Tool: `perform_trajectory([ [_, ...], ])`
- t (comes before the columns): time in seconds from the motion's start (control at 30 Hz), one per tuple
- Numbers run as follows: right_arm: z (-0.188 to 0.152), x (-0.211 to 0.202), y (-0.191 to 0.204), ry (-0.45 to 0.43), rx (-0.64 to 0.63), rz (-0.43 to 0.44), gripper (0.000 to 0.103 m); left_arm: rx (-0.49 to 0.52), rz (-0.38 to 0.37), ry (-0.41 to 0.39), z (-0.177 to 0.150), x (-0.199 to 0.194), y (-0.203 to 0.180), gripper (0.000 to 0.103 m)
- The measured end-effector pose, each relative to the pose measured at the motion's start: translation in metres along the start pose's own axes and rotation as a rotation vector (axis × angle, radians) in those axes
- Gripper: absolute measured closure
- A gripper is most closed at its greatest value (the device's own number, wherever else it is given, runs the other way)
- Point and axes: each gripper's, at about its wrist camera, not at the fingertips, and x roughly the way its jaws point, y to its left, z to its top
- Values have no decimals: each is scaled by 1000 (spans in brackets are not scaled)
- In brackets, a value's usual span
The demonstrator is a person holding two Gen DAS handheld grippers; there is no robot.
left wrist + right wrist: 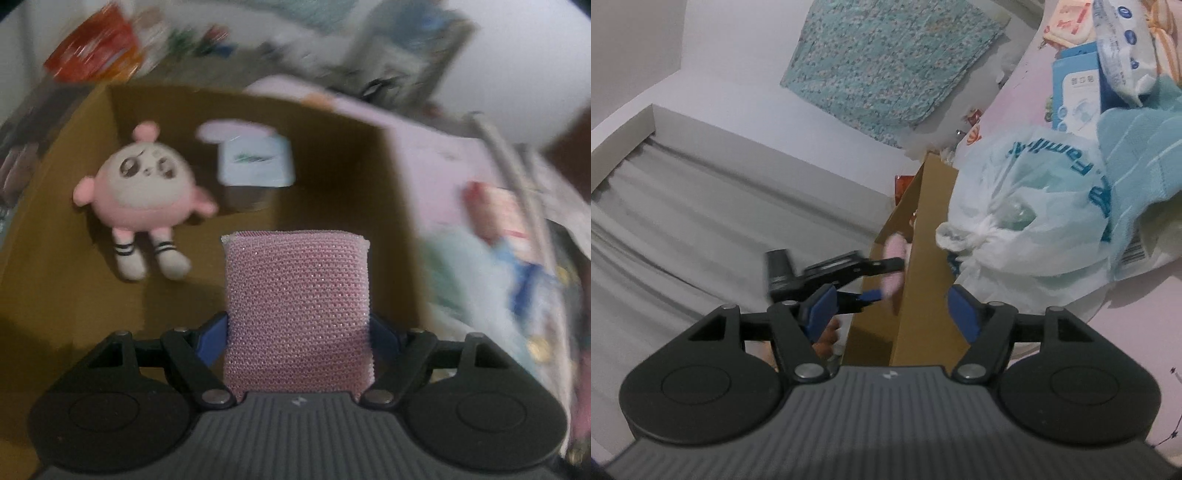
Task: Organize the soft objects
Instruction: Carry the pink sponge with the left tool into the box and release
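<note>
So the left gripper (297, 328) has a pink mesh sponge (297, 306) pinched between its blue pads, jaws fairly wide because the sponge itself is wide, and it hangs low in the middle of the left wrist view, right over the open cardboard box (55, 280). Already lying on the box floor are a round pink plush doll (142, 184) at the left and a pale blue tissue packet (255, 160) near the back wall. If I were doing this step, I'd lower the sponge into the bare patch of box floor at lower centre, beside the doll's feet rather than on top of it, and only then let go, since a sponge dropped from above can bounce or land on edge. The right gripper (888, 306) is holding nothing, jaws about halfway apart, with the box's outer corner showing between its pads but not touched; it looks free to steady the box if needed. From the right wrist view the left gripper and the sponge appear at centre, at the box rim. Reading-wise, the white plastic bag (1015, 206) at right centre shows blue letters that look like "Famil", the rest cut off by folds. Print on the blue carton (1075, 88) at upper right is too small for me to make out.
</note>
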Motion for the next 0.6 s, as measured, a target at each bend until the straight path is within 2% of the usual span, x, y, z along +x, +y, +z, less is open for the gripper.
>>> perform_trajectory([
  [0.13, 6, -3, -13, -19, 25, -6, 35, -41, 56, 69, 22, 41, 10, 22],
  [0.27, 13, -6, -28, -33, 54, -23, 35, 2, 111, 91, 27, 65, 4, 22],
  [0.43, 18, -7, -45, -42, 90, -37, 35, 72, 186, 66, 33, 80, -8, 21],
  [0.6, 18, -5, -53, -41, 110, -46, 35, 110, 222, 60, 36, 84, -14, 21],
])
